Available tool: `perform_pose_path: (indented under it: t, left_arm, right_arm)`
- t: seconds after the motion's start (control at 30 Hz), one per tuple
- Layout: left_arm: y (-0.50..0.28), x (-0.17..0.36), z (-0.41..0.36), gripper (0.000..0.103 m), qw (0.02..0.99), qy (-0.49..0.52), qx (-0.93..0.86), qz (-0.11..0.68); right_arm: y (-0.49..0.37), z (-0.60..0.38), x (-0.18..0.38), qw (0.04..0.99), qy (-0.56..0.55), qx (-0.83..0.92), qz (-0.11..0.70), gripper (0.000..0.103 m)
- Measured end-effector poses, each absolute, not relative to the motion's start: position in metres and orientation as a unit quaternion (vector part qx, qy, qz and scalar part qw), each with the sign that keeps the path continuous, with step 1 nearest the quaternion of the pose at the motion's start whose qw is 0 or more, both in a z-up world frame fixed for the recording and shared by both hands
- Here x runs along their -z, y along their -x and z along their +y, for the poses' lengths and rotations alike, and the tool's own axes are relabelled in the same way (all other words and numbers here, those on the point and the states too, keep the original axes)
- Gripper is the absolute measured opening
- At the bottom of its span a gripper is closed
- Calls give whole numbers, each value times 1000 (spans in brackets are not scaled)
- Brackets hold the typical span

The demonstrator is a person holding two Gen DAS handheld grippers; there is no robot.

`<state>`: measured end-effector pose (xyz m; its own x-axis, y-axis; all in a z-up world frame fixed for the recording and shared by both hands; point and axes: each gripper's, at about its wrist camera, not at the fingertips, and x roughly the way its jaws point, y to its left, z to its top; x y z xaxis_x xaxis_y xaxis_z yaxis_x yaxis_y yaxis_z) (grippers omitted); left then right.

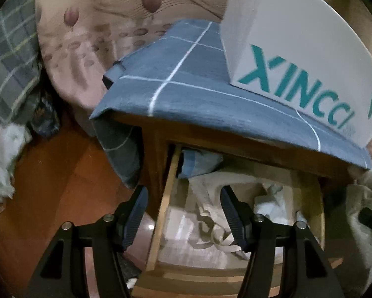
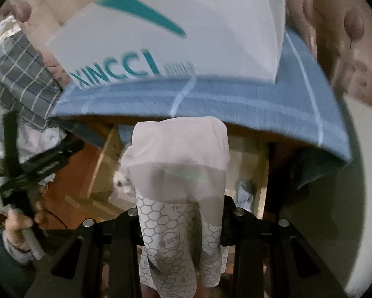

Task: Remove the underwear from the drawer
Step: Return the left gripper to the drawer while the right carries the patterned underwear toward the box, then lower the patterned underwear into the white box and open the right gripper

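The wooden drawer (image 1: pixel 162 213) stands pulled out under a nightstand, with pale crumpled garments (image 1: pixel 210 198) and a blue folded piece (image 1: pixel 198 164) inside. My left gripper (image 1: pixel 184 217) hangs open over the drawer's left wall, gripping nothing. My right gripper (image 2: pixel 181 216) is shut on white underwear (image 2: pixel 178 154) with a hexagon print, held up in front of the nightstand. The cloth drapes over the fingers and hides their tips. In the right wrist view a hand (image 2: pixel 17 226) carries the left gripper (image 2: pixel 24 173) at the left edge.
A blue checked cloth (image 1: pixel 186 94) covers the nightstand top, and a white box (image 1: pixel 298 57) with teal lettering stands on it. Behind is beige dotted bedding (image 1: pixel 86 37). A red-brown floor (image 1: pixel 61 173) lies to the left, with checked fabric (image 1: pixel 9 57) and white fluff (image 1: pixel 2 164).
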<state>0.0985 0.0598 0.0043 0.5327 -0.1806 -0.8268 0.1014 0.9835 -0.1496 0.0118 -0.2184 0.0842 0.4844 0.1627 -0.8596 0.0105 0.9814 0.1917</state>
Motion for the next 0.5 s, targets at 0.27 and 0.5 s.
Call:
perform_pose_path:
  t: [0.27, 0.5]
  left_arm:
    - [-97, -6, 56, 62, 872, 37, 93, 479]
    - [-96, -9, 55, 62, 876, 28, 93, 472]
  right_arm:
    - [-20, -206, -172, 883, -65, -62, 461, 33]
    - [-64, -191, -240, 905, -45, -56, 419, 33]
